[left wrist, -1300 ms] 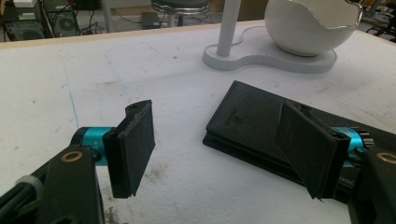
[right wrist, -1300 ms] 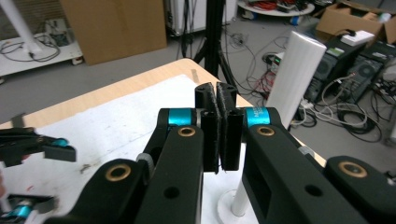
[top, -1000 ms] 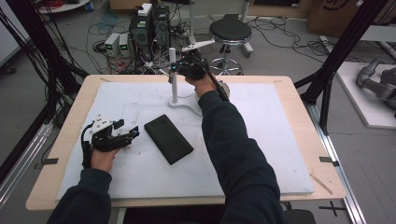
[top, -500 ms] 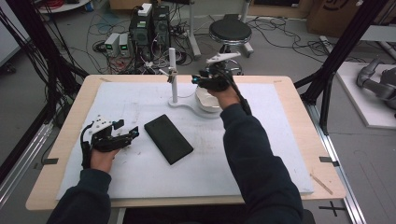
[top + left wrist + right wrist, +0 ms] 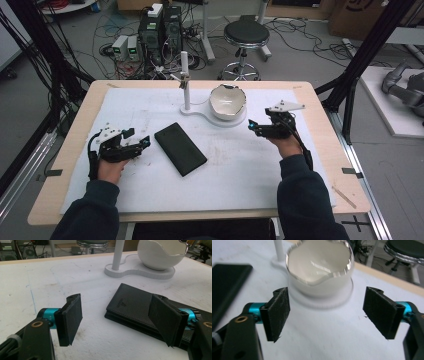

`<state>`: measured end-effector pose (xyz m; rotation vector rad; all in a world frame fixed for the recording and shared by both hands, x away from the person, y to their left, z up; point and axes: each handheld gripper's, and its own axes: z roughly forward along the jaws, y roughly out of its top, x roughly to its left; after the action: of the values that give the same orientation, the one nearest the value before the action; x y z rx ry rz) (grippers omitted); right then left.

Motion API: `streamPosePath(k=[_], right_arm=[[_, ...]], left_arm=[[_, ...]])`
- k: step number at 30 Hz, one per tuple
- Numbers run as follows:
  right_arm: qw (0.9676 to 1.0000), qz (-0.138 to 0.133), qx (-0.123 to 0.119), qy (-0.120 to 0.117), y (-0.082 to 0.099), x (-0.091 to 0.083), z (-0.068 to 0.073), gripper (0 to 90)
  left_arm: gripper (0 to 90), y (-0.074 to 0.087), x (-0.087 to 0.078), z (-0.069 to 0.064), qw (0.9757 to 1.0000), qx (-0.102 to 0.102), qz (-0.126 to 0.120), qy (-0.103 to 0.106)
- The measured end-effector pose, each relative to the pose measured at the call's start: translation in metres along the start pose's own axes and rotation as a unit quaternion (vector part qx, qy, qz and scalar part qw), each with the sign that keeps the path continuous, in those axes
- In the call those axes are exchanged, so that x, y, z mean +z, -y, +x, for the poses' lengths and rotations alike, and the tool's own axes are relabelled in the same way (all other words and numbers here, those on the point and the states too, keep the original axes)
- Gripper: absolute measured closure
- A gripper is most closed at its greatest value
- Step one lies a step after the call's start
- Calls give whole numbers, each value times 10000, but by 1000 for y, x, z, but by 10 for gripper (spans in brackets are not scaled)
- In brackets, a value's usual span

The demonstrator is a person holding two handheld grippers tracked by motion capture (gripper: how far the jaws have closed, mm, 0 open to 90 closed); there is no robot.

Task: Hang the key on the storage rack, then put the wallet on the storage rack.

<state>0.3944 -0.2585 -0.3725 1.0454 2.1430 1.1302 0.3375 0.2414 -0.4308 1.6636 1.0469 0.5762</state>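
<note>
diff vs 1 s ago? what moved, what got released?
The right gripper left the white post and came back and down to the table right of the egg-shaped bowl; its jaws have just been opening, with nothing between them. The left gripper, open, and the black wallet stayed put.

Left gripper (image 5: 142, 143) and right gripper (image 5: 253, 127) low, apart, jaws wide; right's just opened, empty.

The table holds one black wallet (image 5: 180, 148), one white eggshell-shaped bowl (image 5: 227, 101) and one white stand (image 5: 186, 80).
</note>
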Motion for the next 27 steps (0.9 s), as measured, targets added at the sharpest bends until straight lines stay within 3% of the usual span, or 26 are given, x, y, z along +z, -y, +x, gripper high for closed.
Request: streamPosePath(k=[5, 15, 27], right_arm=[[9999, 148, 52, 1, 25, -6, -3, 217], [9999, 15, 4, -157, 30, -16, 3, 217], [9990, -18, 352, -283, 54, -18, 2, 217]], left_arm=[[270, 0, 0, -1, 10000, 22, 19, 2], [271, 0, -1, -1, 10000, 74, 28, -45], [270, 2, 6, -5, 9997, 100, 221, 40]])
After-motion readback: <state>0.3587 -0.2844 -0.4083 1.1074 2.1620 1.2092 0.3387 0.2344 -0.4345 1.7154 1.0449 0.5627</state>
